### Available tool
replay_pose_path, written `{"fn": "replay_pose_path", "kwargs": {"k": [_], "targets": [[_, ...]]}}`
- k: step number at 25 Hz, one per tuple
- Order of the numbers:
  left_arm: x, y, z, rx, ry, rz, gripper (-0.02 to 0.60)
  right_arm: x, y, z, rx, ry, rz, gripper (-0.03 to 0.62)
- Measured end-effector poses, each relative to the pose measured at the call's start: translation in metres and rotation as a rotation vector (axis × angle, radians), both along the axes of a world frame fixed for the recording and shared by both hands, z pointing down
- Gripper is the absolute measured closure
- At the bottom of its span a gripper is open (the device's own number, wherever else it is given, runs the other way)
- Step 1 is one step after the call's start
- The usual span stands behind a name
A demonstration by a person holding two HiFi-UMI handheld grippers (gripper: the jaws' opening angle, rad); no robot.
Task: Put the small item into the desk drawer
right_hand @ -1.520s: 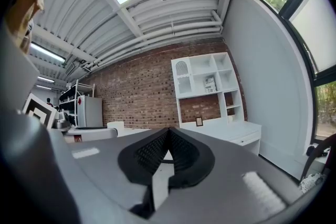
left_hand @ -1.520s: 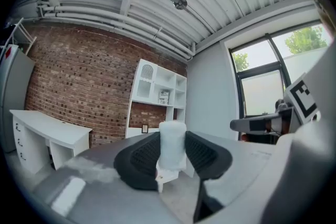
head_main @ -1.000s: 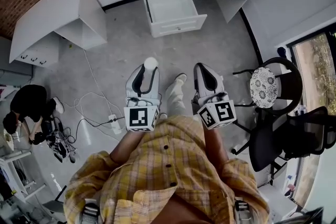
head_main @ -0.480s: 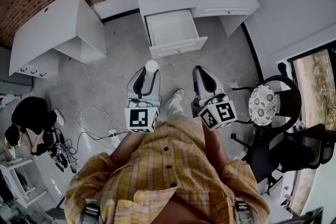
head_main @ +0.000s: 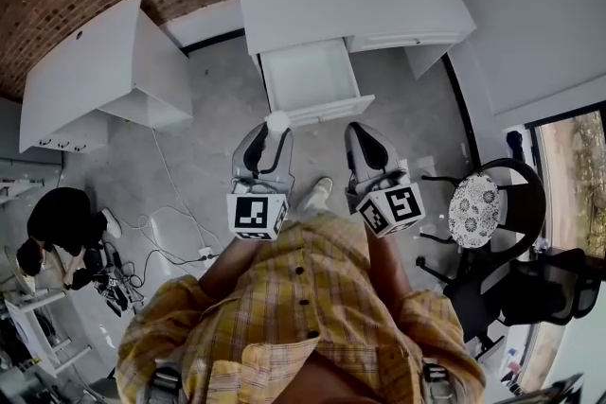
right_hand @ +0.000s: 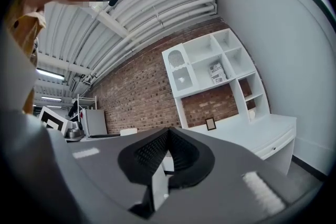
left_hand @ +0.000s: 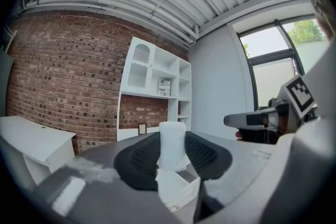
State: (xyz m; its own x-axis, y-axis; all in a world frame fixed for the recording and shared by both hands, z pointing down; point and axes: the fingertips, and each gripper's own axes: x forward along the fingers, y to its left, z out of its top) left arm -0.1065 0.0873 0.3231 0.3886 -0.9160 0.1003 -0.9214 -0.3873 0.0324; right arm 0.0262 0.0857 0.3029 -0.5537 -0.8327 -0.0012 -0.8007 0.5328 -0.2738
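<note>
Cylinder (left_hand: 172, 144), white and fuzzy, clamped in left gripper (head_main: 269, 139); right gripper (right_hand: 167, 152) clenched empty.

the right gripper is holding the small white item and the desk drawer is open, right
Not the right one. The left gripper holds the small white item, its jaws shut on it in the left gripper view. The right gripper has its jaws together on nothing. The desk drawer is open, as you said.
</note>
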Motion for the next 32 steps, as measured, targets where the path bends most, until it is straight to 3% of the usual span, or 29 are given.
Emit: {"fn": "replay_pose_path", "kwargs": {"k": [10,18,32], "targets": [[0.019,-0.073,0.012,-0.018,-0.029,-0.017,0.420,0.016,-0.074,0.015,-0.014,0.043,-0.012,0.595],[0.029,-0.105,0.013,-0.026,-0.012,-0.032,0.420,0.023,-0.110,0.027,-0.041,0.010,-0.025,0.595],[0.029,-0.158,0.061,-0.158,-0.095,-0.014,0.420,0.022,-0.160,0.068,-0.140,0.045,0.006,0.595]]}}
